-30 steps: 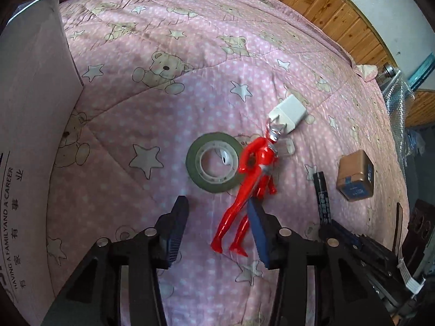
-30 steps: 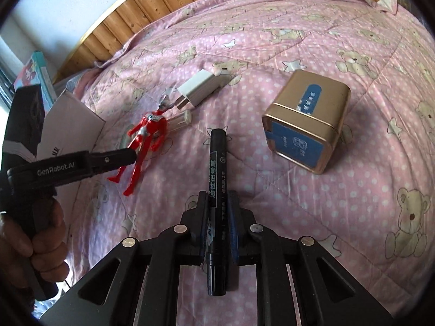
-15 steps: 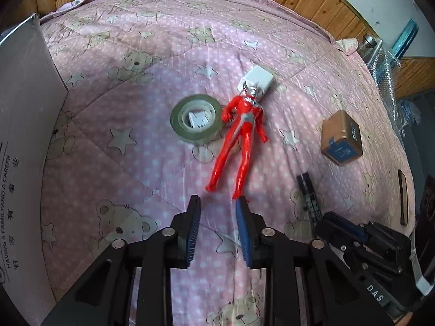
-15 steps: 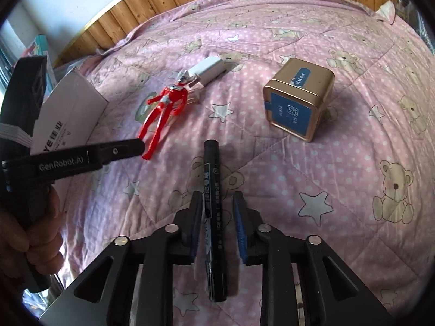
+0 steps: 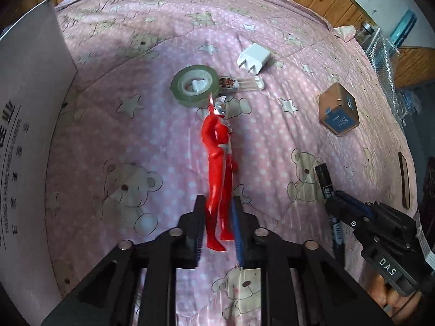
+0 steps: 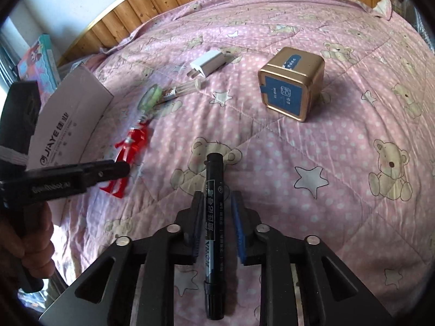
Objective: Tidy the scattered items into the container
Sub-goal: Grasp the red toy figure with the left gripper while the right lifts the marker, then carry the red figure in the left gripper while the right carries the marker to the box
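Nothing lies in the cardboard box [image 5: 30,125] that I see; my left gripper [image 5: 217,217] pinches the red figure [image 5: 218,157], right gripper [image 6: 217,214] spread around the black marker [image 6: 213,217].

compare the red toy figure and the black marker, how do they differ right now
The red toy figure is bright red with a silver head and limbs; the black marker is a plain black stick with printed text. The figure's legs sit between the left gripper fingers, which look closed on them; the marker lies between the right gripper fingers with gaps either side. Both are long and point away from their grippers.
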A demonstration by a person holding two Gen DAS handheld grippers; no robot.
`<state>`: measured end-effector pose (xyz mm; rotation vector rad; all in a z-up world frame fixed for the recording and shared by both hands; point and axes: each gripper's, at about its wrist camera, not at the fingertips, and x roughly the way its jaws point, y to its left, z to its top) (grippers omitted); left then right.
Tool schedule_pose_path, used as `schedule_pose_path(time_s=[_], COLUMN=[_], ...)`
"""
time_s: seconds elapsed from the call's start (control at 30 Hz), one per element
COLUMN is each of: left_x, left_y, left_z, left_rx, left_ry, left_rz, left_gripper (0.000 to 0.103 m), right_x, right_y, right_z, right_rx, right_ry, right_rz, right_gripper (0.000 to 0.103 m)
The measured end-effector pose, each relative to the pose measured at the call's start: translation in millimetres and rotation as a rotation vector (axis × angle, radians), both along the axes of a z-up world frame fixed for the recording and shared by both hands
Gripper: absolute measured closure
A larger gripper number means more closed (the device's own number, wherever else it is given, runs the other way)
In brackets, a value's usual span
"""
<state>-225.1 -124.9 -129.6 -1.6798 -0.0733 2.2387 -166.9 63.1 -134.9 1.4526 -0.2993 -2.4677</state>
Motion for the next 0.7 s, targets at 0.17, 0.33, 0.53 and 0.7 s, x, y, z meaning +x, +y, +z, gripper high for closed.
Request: schedule_pose_path(time_s=[0.17, 0.33, 0.53, 0.7], left_x=[-20.3, -16.1, 10.0, 30.6], left_y=[9.8, 24.8, 15.7, 10.4], left_z=[-2.8, -4.1, 13.0, 29.8], left_rx=[0.003, -0.091, -0.035, -0.004], left_ry=[0.086, 0.145, 0.123, 0.134], left_rz=[0.02, -0.029, -0.019, -0.011], left_gripper=[0.061, 0.088, 0.088, 0.088], right_x=[-3.4, -4.6, 16.6, 33.1], right_y=[-12.0, -3.2, -5.2, -12.3], right_z=[-2.0, 1.4, 15.4, 23.0], right_rx=[0.101, 0.029, -0.046, -0.051], right_ry=[0.093, 0.044, 0.031, 0.032], right_rz=[0.018, -0.019, -0.027, -0.021], right_gripper=[0.089, 0.09, 0.09, 0.09])
